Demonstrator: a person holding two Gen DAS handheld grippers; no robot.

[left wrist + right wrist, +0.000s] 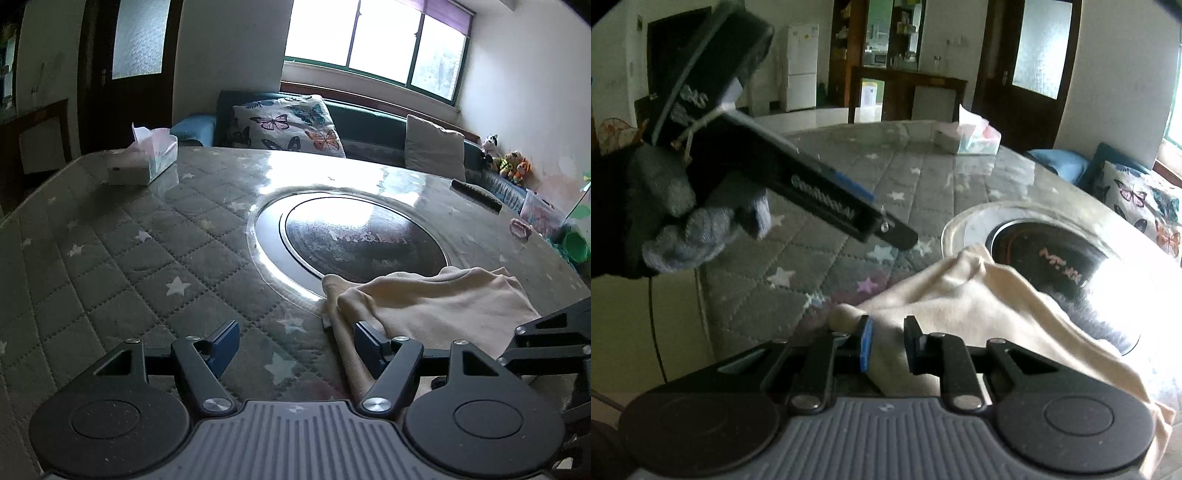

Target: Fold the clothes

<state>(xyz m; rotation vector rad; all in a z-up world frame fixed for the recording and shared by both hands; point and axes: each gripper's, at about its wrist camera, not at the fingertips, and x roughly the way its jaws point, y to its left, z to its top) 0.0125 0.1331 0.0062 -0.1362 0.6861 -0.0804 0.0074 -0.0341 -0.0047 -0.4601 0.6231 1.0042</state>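
Centrally, a cream garment (979, 295) lies on the bench (110, 258); right gripper (888, 343) jaws pinch its edge, left gripper (295, 341) jaws gape empty. Tissue box (144, 162) holds tissues; only the right view shows a gloved hand (683, 221).

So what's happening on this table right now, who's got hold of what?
A person with a handheld claw in each hand is folding a cream-coloured fabric garment on a grey quilted star-print table cover. The right claw is pinched on a bunched fold of the garment near the table's front edge. The left claw stands open with nothing between its fingers, just beside the garment's edge. The garment is crumpled, partly overlapping the round dark glass hotplate set in the table.
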